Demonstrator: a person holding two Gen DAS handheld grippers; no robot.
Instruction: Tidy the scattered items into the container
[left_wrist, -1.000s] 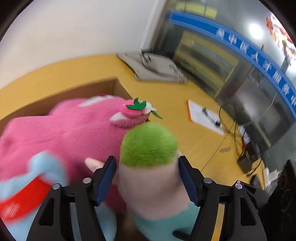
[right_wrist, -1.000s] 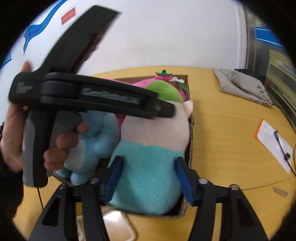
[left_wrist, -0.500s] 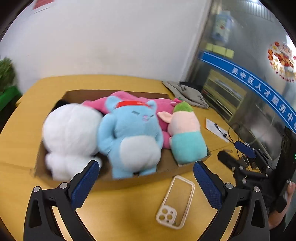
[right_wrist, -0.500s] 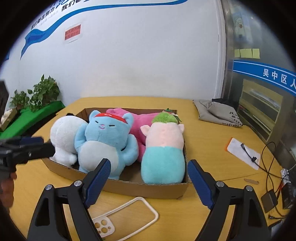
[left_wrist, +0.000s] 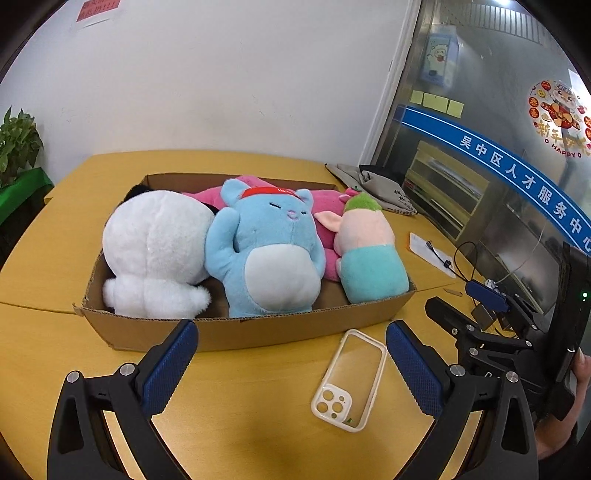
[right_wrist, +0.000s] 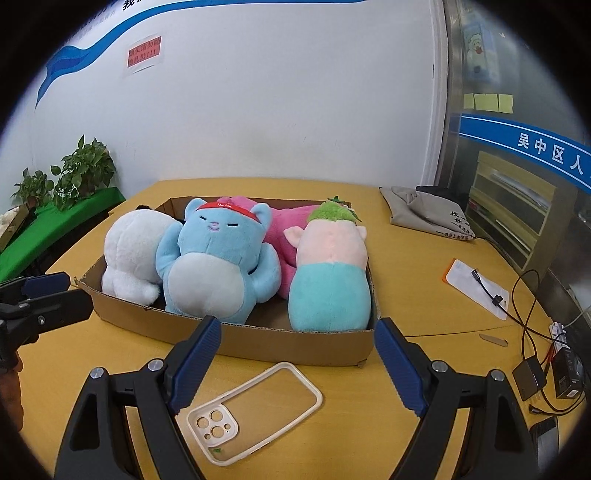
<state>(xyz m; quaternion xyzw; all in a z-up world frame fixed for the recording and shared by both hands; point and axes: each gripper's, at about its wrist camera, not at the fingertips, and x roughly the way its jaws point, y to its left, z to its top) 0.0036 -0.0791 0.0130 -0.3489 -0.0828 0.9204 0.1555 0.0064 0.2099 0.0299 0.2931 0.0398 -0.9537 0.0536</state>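
Cardboard box (right_wrist: 258, 341) sits on the yellow surface (right_wrist: 424, 258), holding four plush toys side by side: a white plush (right_wrist: 133, 251) at the left end, a blue plush with a red headband (right_wrist: 218, 266) beside it, a pink plush (right_wrist: 291, 229) lying behind, and a green-topped plush pig in a teal body (right_wrist: 328, 273) at the right end. That pig has just been let go: a second ago both pairs of jaws flanked it closely inside the box, and now both hands have drawn back to the near side of the box. The left gripper (left_wrist: 291, 365) and the right gripper (right_wrist: 295, 365) have just been opening; both stand released with nothing between the pads. A clear phone case (right_wrist: 255, 406) lies on the surface just in front of the box, probably the last loose item to put away.
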